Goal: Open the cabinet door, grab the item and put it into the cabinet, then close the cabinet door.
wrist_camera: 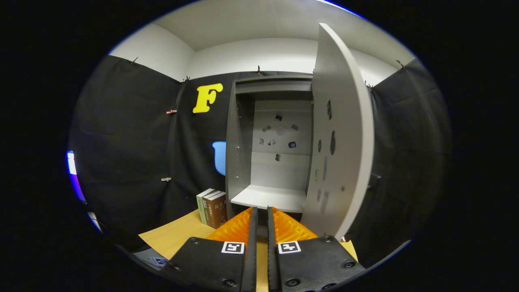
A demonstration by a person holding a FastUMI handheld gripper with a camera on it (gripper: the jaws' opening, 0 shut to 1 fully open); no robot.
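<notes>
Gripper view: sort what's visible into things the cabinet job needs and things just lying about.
For the job:
- cabinet, its door swung open to the right
- cabinet shelf, bare, just beyond the fingertips
- gripper, fingers nearly together with nothing between them
- books, likely the item, standing left of the cabinet

Lying about:
- wooden table
- small clips on the black cloth

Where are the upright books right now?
In the gripper view, the upright green and brown books stand on the wooden table, against the open grey cabinet's outer left side, ahead-left of the nearly closed gripper.

Grey cabinet [243,134] with grey door [344,142], green and brown books [212,207], pale wooden table [178,235].
</notes>
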